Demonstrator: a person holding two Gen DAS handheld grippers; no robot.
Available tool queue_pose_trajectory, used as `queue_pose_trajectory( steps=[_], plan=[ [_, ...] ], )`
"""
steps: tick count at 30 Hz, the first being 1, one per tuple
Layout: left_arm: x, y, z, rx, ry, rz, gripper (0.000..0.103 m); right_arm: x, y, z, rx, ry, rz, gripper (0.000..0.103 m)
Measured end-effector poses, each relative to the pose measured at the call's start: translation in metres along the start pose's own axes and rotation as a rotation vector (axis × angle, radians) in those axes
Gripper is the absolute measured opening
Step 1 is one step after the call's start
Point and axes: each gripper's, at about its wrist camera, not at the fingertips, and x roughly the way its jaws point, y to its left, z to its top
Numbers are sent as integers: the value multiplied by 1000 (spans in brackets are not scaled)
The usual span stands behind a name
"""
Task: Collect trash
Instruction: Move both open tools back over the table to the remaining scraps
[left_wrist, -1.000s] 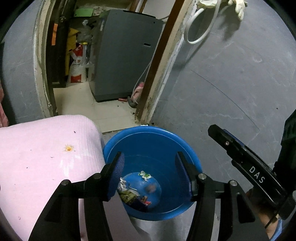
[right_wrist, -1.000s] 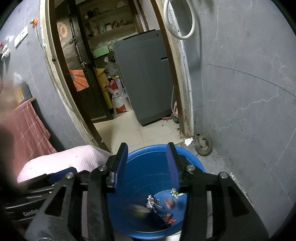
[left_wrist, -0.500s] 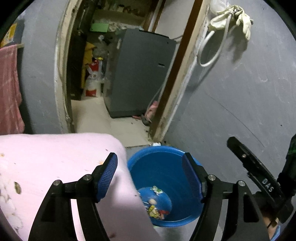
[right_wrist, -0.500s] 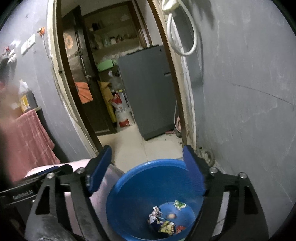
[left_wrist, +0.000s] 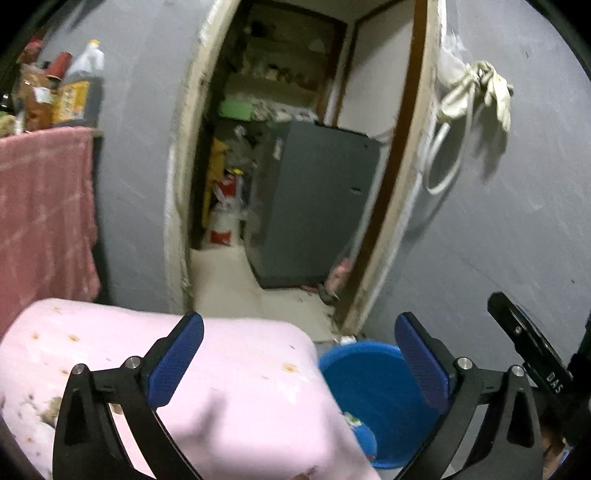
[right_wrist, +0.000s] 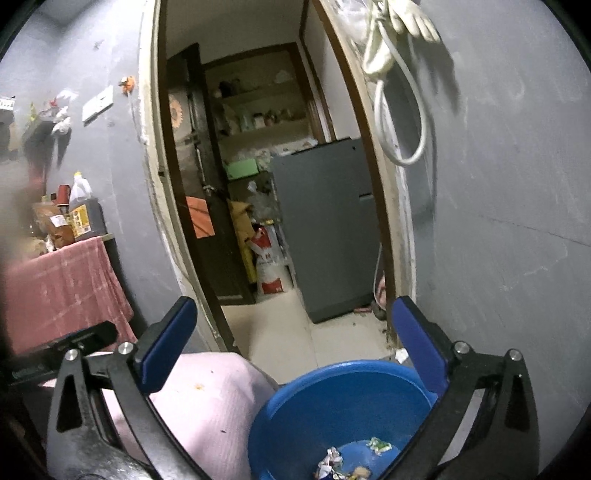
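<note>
Both sets of fingers are opening, wider than a second ago, and nothing sits between either pair, so the drop looks done. I've pulled both grippers up and back from the blue bucket (right_wrist: 343, 417): a second ago it filled the centre of both views, now it sits low, at 6 o'clock in the right wrist view and at 5 o'clock in the left.

The trash (right_wrist: 351, 461), crumpled wrappers, lies on the bucket floor; in the left wrist view only a scrap shows past the pink bedding (left_wrist: 221, 387). My read: this load is binned, and the next step is to hunt for more litter. I see none loose on the bedding, only small stains.

The left gripper (left_wrist: 299, 363) points slightly downward, straddling the bedding edge and the bucket rim, touching neither. The right gripper (right_wrist: 291, 347) sits nearer level, aimed through the doorway (right_wrist: 266, 184) at 12 o'clock. The right gripper's body shows at 4 o'clock in the left wrist view.
</note>
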Motion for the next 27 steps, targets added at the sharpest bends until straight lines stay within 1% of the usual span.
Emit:
queue_pose_trajectory(
  steps=[8, 22, 27],
  plan=[
    [-30, 28, 3, 9, -84, 75, 101, -5, 30, 3, -34, -38, 55, 103],
    [-74, 73, -1, 14, -174, 185, 102, -15, 96, 2, -109, -116, 161, 103],
    [-91, 94, -6, -9, -180, 207, 101, -10, 119, -2, -147, -106, 211, 103]
  ],
)
